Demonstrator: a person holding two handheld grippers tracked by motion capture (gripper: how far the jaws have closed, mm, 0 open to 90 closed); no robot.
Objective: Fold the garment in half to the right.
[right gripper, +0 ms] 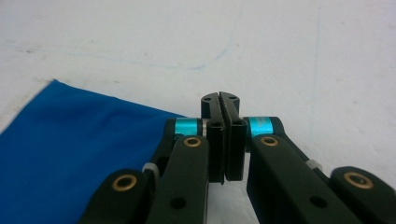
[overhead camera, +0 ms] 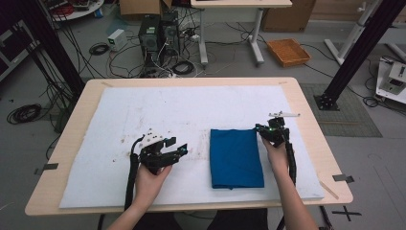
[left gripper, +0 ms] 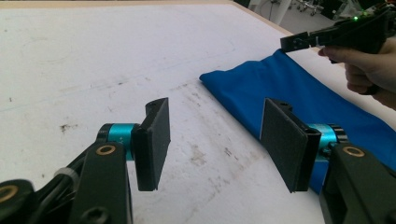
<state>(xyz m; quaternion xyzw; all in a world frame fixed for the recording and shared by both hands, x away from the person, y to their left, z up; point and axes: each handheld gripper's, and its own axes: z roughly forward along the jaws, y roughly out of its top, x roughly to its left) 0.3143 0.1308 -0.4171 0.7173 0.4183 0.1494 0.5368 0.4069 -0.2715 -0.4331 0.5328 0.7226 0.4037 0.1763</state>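
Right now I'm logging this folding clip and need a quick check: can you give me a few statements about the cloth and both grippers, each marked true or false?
1. The blue cloth lies folded on the white mat. True.
2. The left gripper is shut. False: its jaws stand open with nothing between them.
3. The right gripper is shut with no cloth between its jaws. True.
4. The left gripper holds the cloth. False: it is beside the cloth, over bare mat.

The blue cloth [right gripper: 70, 154] runs off the right gripper view's edge.

Bare white mat [overhead camera: 158, 108] around blue cloth [overhead camera: 236, 158]
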